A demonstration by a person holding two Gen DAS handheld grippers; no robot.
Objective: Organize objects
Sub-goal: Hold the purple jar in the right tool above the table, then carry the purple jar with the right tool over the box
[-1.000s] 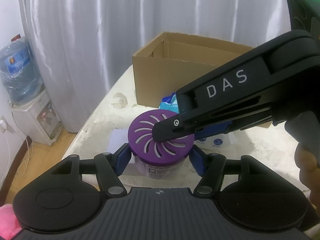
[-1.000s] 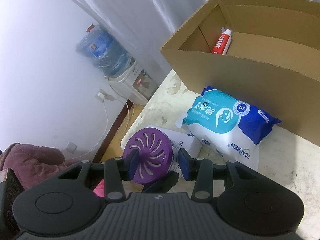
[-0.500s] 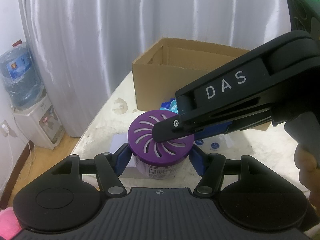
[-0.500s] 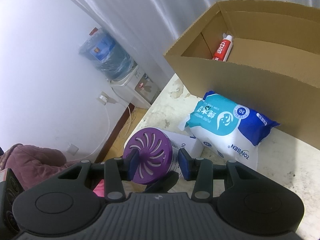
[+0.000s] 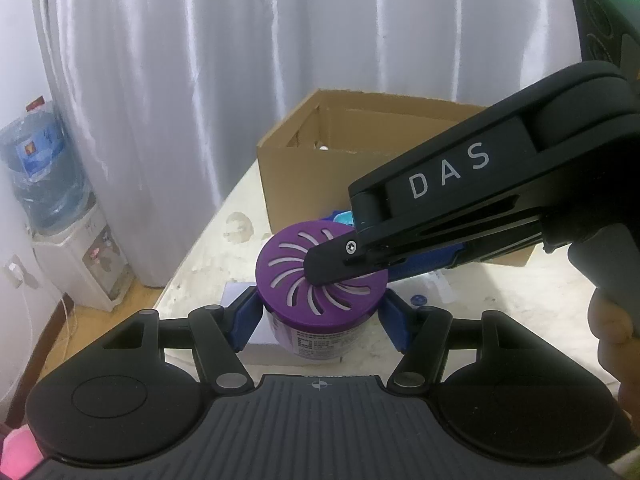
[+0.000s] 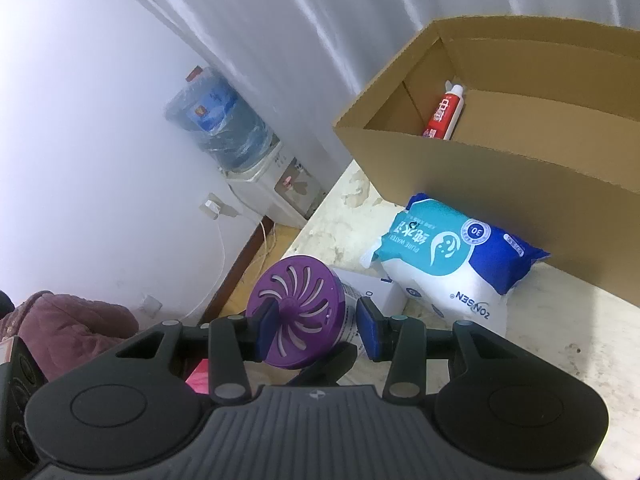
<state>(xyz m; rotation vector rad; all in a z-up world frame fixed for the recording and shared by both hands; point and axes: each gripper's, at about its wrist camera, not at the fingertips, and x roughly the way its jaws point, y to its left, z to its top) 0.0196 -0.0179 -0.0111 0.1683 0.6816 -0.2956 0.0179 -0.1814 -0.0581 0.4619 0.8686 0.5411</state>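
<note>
Both tongs were clenched on the purple-lidded jar (image 5: 320, 280): the left tongs (image 5: 320, 316) on its body, the right tongs (image 6: 316, 326) on its lid. It seemed to be the carrying step. Next, the jar must go far over the wall of the cardboard box (image 6: 500, 184).

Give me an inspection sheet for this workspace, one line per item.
Surface: worn pale table.
Job's things: purple-lidded canister on a white box; wipes pack beside cardboard box; toothpaste tube inside it.
Clutter: nothing seen.
Grippers: left gripper shut on the canister's body; right gripper shut across its lid.
Cables: white cord at wall socket.
Surroundings: curtain, water dispenser.
</note>
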